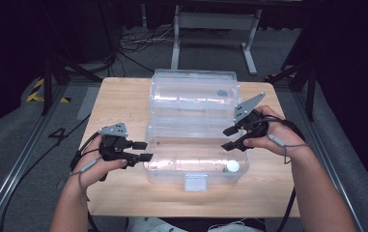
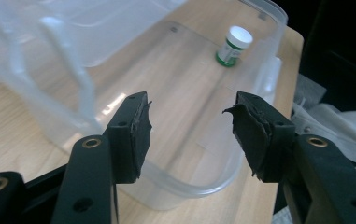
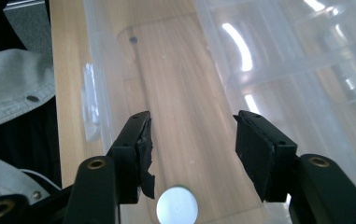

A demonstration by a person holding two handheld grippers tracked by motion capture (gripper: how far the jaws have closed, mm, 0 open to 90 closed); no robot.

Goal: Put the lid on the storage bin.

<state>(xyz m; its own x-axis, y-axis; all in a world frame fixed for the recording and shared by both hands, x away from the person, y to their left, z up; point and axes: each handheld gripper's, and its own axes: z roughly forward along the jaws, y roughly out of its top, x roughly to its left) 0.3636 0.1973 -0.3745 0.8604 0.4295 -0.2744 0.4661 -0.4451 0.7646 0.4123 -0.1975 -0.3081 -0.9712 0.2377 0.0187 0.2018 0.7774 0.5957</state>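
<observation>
Clear plastic box (image 1: 196, 145), white-capped bottle (image 1: 232, 166)

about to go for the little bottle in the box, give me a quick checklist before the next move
1. Box lid open: ok. The clear box has its lid folded back flat on the table.
2. Bottle reachable: ok. The white-capped bottle stands upright in the near right corner of the box, nothing on top of it.
3. Right tongs ready: ok. Jaws apart and holding nothing, over the right end of the box with the bottle's cap just below them in the right gripper view.
4. Left tongs ready: ok. Open and holding nothing, at the box's left wall.
5. Box steadied: not ok. Neither tongs grips it.
6. Bottle cap tight: cannot tell.
</observation>
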